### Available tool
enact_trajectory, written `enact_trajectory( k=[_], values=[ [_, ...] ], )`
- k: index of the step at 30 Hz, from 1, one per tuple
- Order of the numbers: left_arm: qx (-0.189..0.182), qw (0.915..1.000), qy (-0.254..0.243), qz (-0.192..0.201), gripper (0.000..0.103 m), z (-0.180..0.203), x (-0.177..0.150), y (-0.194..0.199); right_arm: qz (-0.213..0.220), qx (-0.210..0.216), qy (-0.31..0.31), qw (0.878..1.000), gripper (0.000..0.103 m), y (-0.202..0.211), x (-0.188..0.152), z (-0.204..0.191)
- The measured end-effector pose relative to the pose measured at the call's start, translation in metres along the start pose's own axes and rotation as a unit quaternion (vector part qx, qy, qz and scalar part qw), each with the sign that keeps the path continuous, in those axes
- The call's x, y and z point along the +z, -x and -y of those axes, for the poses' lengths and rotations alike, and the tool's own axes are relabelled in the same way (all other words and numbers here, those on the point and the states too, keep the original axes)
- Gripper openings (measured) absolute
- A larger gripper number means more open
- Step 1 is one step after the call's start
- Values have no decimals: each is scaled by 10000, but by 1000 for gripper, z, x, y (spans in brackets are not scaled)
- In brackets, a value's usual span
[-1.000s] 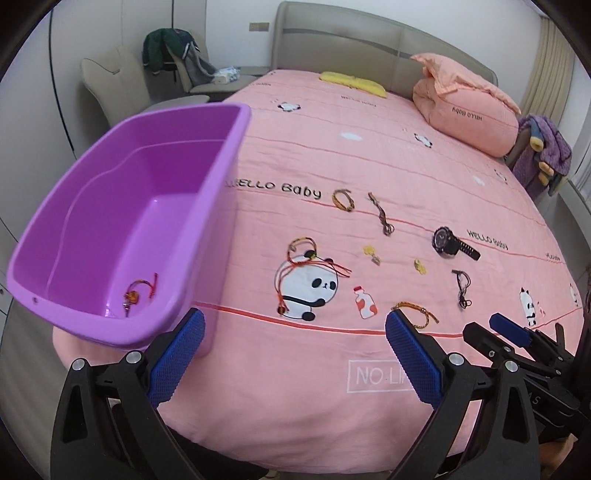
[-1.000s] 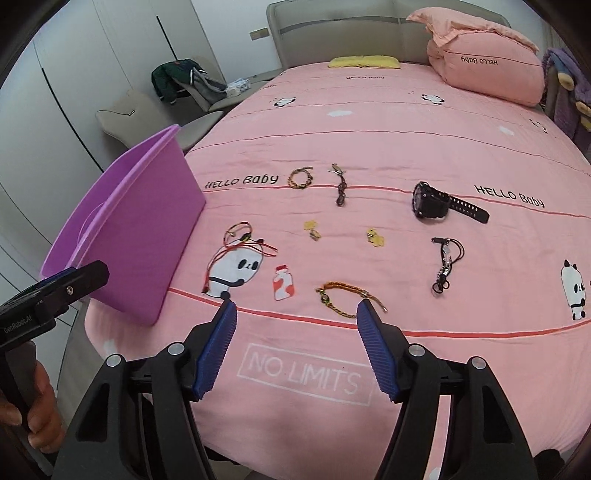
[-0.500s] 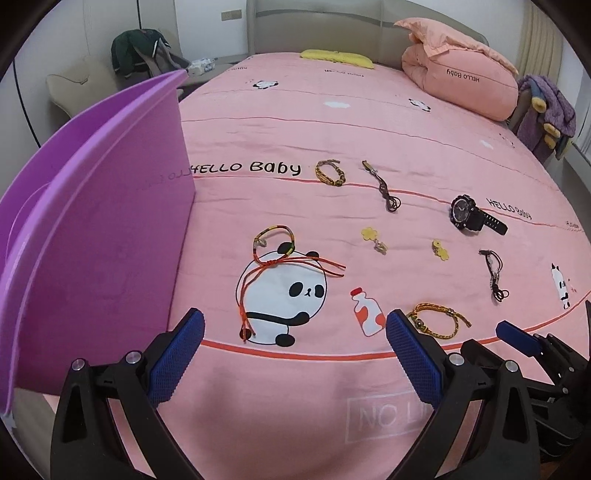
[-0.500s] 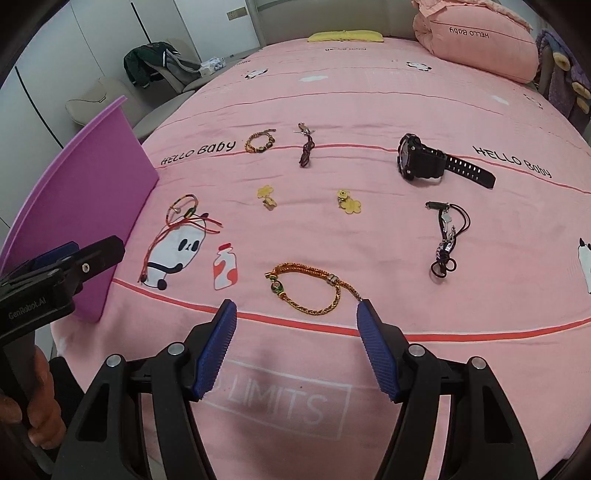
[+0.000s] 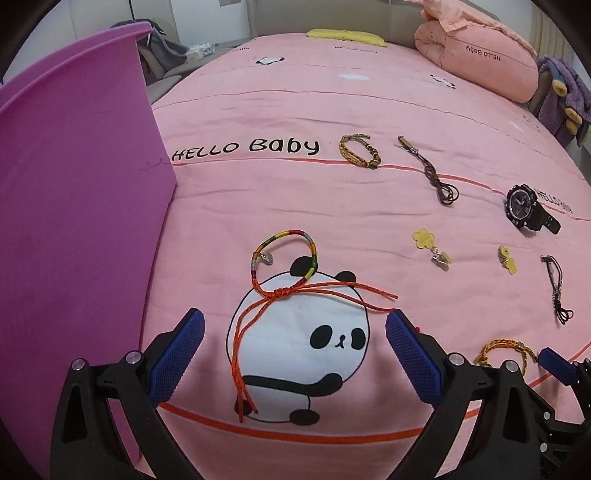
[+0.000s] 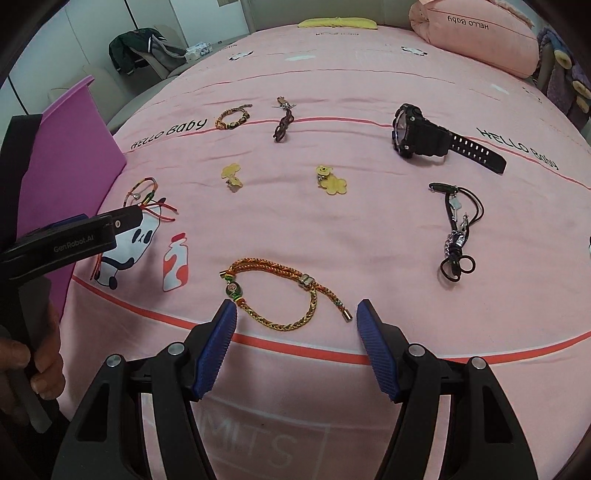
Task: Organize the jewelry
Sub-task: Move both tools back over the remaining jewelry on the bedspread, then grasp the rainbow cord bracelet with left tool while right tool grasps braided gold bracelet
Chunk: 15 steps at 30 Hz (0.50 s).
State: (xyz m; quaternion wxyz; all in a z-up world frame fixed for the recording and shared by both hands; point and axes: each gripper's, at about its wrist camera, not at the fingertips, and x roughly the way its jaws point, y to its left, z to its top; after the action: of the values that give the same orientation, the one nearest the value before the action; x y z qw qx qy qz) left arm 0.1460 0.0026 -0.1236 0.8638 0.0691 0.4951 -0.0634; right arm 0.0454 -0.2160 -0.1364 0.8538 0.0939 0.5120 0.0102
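Jewelry lies scattered on a pink bedspread. My left gripper point(image 5: 294, 332) is open, hovering just above a multicoloured bracelet with long red cords point(image 5: 291, 266) on a printed panda. My right gripper point(image 6: 296, 325) is open too, low over a gold braided bracelet point(image 6: 284, 295) that lies just beyond its fingertips. A purple plastic bin point(image 5: 74, 206) stands at the left bed edge; its inside is hidden. Further out lie a black watch point(image 6: 424, 133), a black cord piece point(image 6: 456, 229), two yellow charms point(image 6: 330, 179), a beaded bracelet point(image 5: 360, 149) and a brown cord point(image 5: 432, 171).
A pink pillow point(image 5: 480, 55) and a yellow cushion point(image 5: 345, 35) sit at the head of the bed. A chair with dark clothing point(image 6: 140, 51) stands beyond the bed's left side. A hand point(image 6: 33, 362) holds the left gripper's handle in the right wrist view.
Both grippers have come down and forward toward the bedspread. The bin's inside has dropped out of view, and the red-cord and gold bracelets now lie close to the fingertips.
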Motion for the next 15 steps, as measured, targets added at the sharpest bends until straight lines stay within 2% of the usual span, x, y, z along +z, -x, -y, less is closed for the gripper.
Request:
enact_trajectory(
  k=[11, 15],
  values=[
    [-28, 9998, 82, -150, 97, -6, 2, -34, 49, -143, 208, 9997, 68, -19, 4, -7],
    [-68, 9999, 106, -64, 98, -8, 4, -40, 88, -89, 262, 9996, 69, -21, 5, -10]
  ],
)
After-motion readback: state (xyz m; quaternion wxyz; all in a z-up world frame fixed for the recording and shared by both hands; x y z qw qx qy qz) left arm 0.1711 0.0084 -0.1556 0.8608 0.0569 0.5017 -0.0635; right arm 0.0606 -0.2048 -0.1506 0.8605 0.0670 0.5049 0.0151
